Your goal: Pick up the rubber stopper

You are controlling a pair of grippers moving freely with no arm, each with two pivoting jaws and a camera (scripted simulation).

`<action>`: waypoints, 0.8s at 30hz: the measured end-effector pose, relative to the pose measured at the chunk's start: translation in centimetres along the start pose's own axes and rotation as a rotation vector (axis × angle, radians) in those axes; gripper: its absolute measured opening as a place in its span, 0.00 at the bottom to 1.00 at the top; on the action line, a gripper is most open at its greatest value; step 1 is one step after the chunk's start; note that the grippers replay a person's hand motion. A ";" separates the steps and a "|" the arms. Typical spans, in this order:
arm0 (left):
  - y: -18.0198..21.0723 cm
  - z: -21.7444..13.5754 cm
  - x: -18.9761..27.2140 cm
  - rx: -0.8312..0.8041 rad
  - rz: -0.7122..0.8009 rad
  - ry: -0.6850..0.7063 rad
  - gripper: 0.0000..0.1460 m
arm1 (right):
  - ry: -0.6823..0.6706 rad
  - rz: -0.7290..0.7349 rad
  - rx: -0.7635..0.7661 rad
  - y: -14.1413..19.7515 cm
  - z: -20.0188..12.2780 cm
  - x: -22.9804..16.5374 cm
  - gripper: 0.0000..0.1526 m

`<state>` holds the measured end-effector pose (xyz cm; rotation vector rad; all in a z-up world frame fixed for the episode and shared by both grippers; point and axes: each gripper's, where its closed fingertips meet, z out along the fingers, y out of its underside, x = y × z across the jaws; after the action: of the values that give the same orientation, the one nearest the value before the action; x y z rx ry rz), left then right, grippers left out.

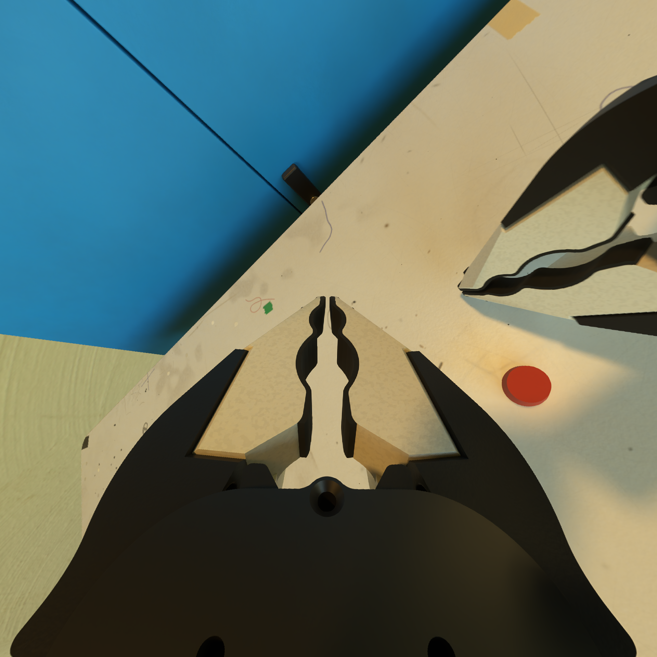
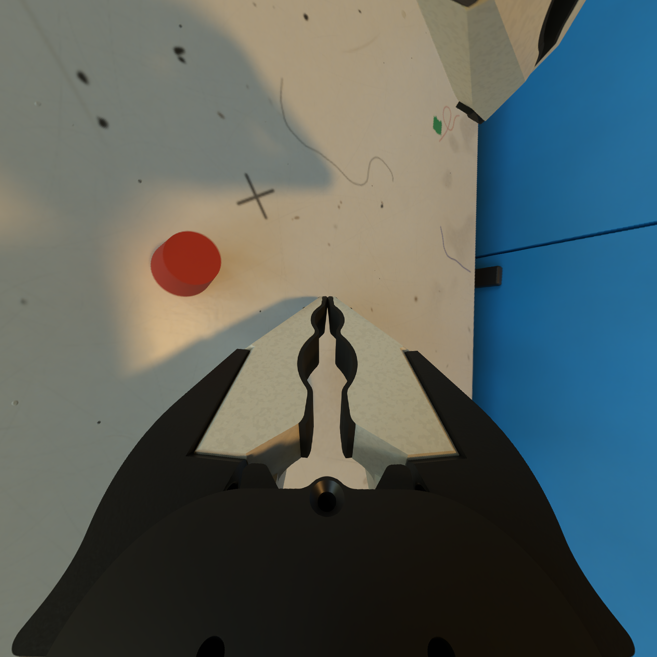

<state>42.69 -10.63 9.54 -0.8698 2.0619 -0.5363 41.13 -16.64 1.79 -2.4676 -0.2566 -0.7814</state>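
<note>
Red rubber stopper [image 2: 185,263] stands free on my scuffed table [image 2: 391,249], just ahead-left of my closed, empty right gripper [image 2: 327,299], so I judge approach; left gripper [image 1: 327,299] also closed, empty.

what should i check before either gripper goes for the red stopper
1. Rubber stopper in view and free: ok, it stands alone on the table.
2. Right gripper open enough to take it: not ok, its jaws are shut.
3. Left gripper open enough: not ok, nearly shut with only a slit at the tips.
4. Right gripper lined up on the stopper: not ok, the stopper lies off to the left of its fingers.
5. Grippers apart from each other: ok, clear gap in both views.
6. Height of fingertips above the table: cannot tell.
</note>
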 end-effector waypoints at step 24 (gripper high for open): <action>-0.3 0.0 0.3 0.016 0.002 -0.003 0.01 | 0.003 0.061 0.049 -0.2 -2.0 0.3 0.00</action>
<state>42.66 -11.03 9.55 -0.8588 2.0532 -0.5491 40.30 -17.52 3.42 -2.4161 -0.1960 -0.7438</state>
